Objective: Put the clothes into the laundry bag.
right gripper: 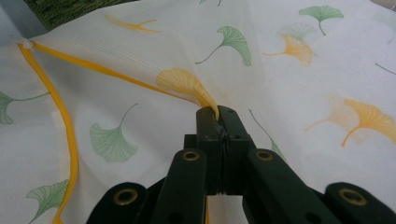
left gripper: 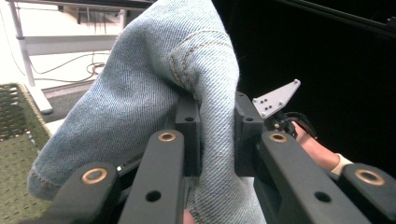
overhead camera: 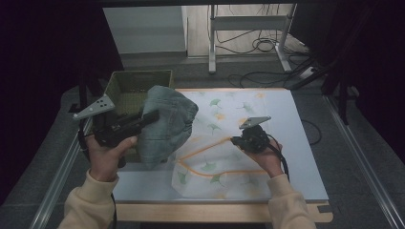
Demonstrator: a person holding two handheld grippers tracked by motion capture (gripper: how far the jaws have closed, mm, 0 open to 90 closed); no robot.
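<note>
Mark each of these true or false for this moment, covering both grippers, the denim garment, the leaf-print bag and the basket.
1. The left gripper is clamped on a fold of the blue denim garment. True.
2. The right gripper stands wide open above the table. False: its jaws are shut, pinching the leaf-print mesh bag.
3. The denim garment lies flat inside the green basket. False: it hangs from the left gripper, in front of the basket.
4. The mesh bag has a yellow-orange trim line. True.
5. The bag is printed with red stars. False: it shows green and orange fan-shaped leaves.
</note>
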